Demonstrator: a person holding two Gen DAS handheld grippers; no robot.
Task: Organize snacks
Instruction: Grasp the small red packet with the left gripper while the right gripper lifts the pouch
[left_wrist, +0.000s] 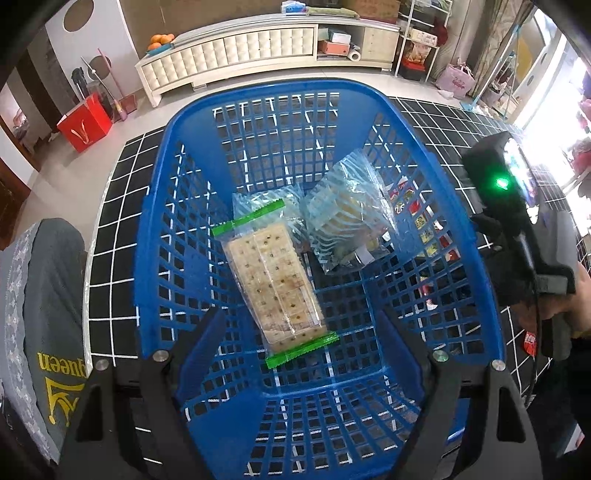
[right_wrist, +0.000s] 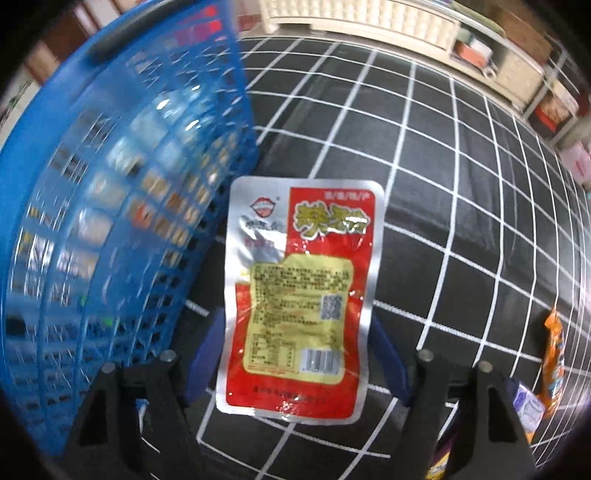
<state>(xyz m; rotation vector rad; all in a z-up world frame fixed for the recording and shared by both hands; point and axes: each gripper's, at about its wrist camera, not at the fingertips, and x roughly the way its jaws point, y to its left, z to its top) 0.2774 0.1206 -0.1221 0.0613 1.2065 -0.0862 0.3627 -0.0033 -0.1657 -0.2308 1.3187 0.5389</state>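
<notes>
Cloth: a black cloth with a white grid (right_wrist: 424, 184) covers the surface under everything.
Basket: a blue lattice basket (left_wrist: 476, 236) stands on the cloth, filling the left wrist view; in the right wrist view its wall (right_wrist: 110, 184) rises at the left, blurred.
Cracker pack: a clear pack of crackers with green sealed ends (left_wrist: 275, 284) lies on the basket floor.
Striped bag: a crumpled clear bag with pale blue stripes (left_wrist: 347, 214) leans just beside the crackers, toward the basket's right wall.
Red pouch: a red and silver snack pouch (right_wrist: 299, 295) lies flat on the cloth just outside the basket wall — between the right fingers.
Left gripper (left_wrist: 310, 354): hovers over the basket, fingers spread and empty.
Right gripper (right_wrist: 295, 354): straddles the lower half of the pouch; whether the blue pads (right_wrist: 388, 358) press its edges I cannot tell.
Orange packet: a small orange wrapper (right_wrist: 554, 362) lies at the right edge — well apart from the pouch.
</notes>
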